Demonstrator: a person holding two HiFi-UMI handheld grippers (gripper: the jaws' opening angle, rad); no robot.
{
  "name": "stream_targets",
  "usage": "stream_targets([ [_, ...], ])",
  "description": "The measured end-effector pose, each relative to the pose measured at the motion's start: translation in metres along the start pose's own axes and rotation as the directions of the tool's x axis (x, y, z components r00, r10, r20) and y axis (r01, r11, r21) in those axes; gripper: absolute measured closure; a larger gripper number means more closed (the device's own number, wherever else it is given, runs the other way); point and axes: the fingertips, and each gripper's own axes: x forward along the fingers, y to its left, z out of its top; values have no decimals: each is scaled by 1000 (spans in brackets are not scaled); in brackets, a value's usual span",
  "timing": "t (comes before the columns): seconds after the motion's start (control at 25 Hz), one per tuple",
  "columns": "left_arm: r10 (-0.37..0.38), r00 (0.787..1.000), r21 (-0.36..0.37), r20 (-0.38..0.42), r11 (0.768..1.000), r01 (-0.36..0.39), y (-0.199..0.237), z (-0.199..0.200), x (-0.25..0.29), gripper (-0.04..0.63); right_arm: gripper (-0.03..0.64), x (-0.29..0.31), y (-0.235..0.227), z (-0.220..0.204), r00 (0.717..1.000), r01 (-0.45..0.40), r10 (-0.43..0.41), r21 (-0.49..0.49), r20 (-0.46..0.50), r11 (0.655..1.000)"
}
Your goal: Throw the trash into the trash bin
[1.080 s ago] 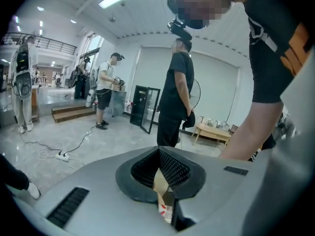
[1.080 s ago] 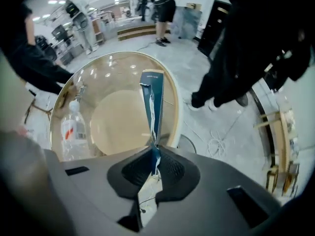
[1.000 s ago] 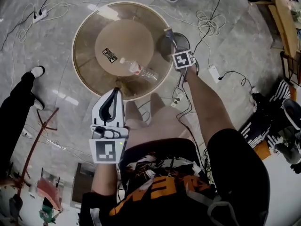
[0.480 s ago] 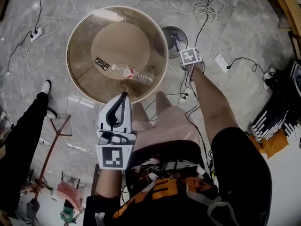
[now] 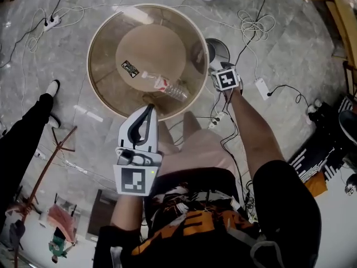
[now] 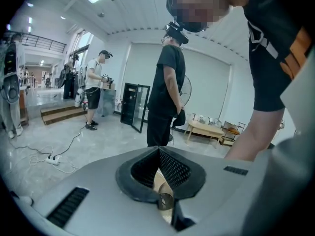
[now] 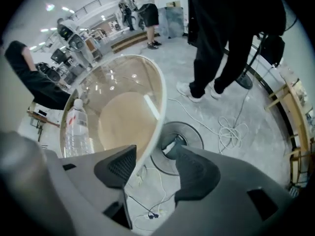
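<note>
**Right claw open over the bin, drop made; a bottle waits on the bench.**

The right claw (image 7: 155,156) points steeply down over the bin (image 7: 194,134). Its jaws have just been opening and nothing sits between the pads. A pale scrap (image 7: 171,146) lies inside the bin, likely the trash let go. The left claw (image 5: 149,109) is closed and empty, near the edge of the glass bench (image 5: 100,66). A bottle (image 5: 167,86) and a small black packet (image 5: 130,67) lie on the bench, well apart from the bin. To finish well, lift the right claw straight up, minding the bench rim just beside one jaw. Then take the bottle across its middle with a light squeeze, since thin plastic likely buckles and slips.
</note>
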Motion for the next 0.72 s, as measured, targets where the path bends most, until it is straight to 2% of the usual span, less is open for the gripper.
stream_targets([
  [0.12, 40, 999, -29, 3, 999, -40, 31, -3, -21, 572, 338, -4, 64, 30, 993, -77, 83, -78, 87, 994],
  [0.2, 84, 996, -61, 26, 995, -82, 49, -4, -36, 572, 327, -11, 113, 48, 983, -126, 147, -173, 112, 977],
  [0.32, 137, 989, -107, 56, 986, -131, 71, -8, -59, 572, 297, -13, 187, 56, 972, -195, 227, -332, 61, 923],
  [0.4, 157, 986, -121, 63, 981, -148, 86, -12, -75, 572, 280, -5, 231, 48, 966, -236, 257, -399, -2, 886],
  [0.48, 176, 982, -131, 65, 977, -166, 101, -17, -90, 572, 260, 9, 263, 38, 966, -251, 248, -453, -67, 856],
  [0.56, 199, 978, -150, 61, 971, -188, 115, -24, -103, 572, 246, 25, 278, 29, 973, -231, 198, -498, -119, 836],
  [0.64, 218, 975, -164, 52, 965, -207, 126, -31, -115, 572, 239, 41, 280, 21, 979, -192, 132, -505, -153, 841],
  [0.72, 229, 972, -168, 42, 961, -219, 135, -38, -124, 572, 242, 54, 275, 13, 980, -153, 68, -484, -188, 861],
])
